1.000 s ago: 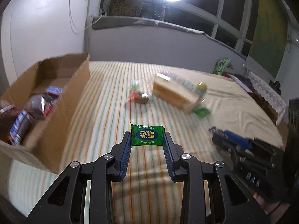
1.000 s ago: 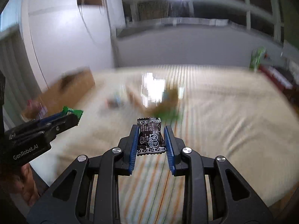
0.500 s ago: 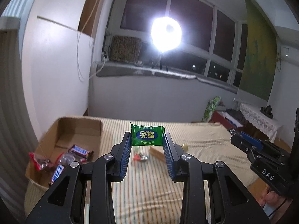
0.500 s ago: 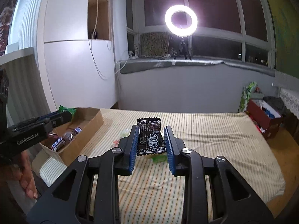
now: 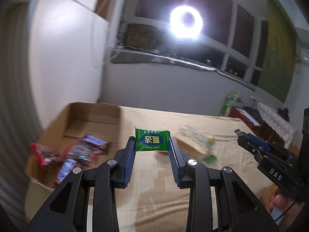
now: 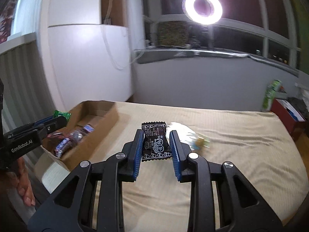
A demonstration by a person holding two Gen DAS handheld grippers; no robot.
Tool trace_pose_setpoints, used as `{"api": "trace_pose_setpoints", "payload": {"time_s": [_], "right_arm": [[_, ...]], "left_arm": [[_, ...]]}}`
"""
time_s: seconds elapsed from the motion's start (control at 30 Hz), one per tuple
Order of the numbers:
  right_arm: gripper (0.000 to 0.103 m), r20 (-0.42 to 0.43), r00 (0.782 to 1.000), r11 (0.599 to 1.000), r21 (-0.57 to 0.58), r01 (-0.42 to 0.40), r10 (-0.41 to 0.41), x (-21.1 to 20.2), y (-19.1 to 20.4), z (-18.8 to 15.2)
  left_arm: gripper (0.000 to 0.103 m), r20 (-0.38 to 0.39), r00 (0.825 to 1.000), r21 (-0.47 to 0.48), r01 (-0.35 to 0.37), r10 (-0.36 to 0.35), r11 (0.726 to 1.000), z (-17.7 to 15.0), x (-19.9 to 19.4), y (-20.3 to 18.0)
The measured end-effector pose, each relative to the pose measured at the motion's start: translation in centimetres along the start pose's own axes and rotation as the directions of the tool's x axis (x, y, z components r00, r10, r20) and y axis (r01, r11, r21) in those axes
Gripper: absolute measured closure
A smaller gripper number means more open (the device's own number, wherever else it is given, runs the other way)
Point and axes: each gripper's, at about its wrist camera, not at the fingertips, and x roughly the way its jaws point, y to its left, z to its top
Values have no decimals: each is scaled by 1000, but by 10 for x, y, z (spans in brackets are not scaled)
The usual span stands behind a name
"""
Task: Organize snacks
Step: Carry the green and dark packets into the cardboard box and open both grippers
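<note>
My left gripper (image 5: 152, 141) is shut on a green snack packet (image 5: 152, 140) and holds it in the air over the bed, just right of an open cardboard box (image 5: 92, 116) with several wrapped snacks (image 5: 85, 150) in it. My right gripper (image 6: 156, 141) is shut on a black candy packet (image 6: 156, 142), also above the bed. In the right wrist view the box (image 6: 100, 119) lies to the left, with the left gripper (image 6: 58, 118) and its green packet over it. A clear plastic pack and loose snacks (image 5: 197, 141) lie blurred on the bed.
The bed has a beige striped cover (image 6: 231, 135). A ring light (image 5: 186, 22) shines at the window behind. A green bag (image 6: 270, 94) and a red box (image 6: 285, 116) stand off the bed's right side. White wardrobe and wall on the left.
Both grippers tilted down and shifted towards the box; the bed and box now fill more of each view. Both packets stay gripped. The views are motion-blurred.
</note>
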Motion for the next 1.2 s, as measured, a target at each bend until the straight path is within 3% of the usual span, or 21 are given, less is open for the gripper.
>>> {"api": "trace_pose_setpoints", "payload": {"time_s": [0.3, 0.43, 0.83, 1.07, 1.1, 1.2], "right_arm": [[74, -32, 980, 972, -132, -197, 194, 43, 104, 18], [74, -34, 969, 956, -159, -248, 245, 48, 132, 20], [74, -57, 962, 947, -169, -272, 267, 63, 147, 24], [74, -121, 951, 938, -169, -304, 286, 99, 151, 20], [70, -134, 949, 936, -172, -306, 286, 106, 153, 18], [46, -146, 950, 941, -161, -299, 277, 120, 152, 13]], "left_arm": [[71, 35, 984, -111, -167, 172, 980, 4, -30, 90], [71, 38, 977, -135, -205, 212, 969, 2, -40, 109], [71, 33, 978, -133, -201, 207, 971, 5, -35, 109], [71, 0, 982, -143, -188, 190, 972, 3, -18, 116], [68, -5, 983, -145, -183, 184, 972, 2, -16, 117], [31, -3, 982, -146, -187, 189, 971, 1, -11, 119]]}}
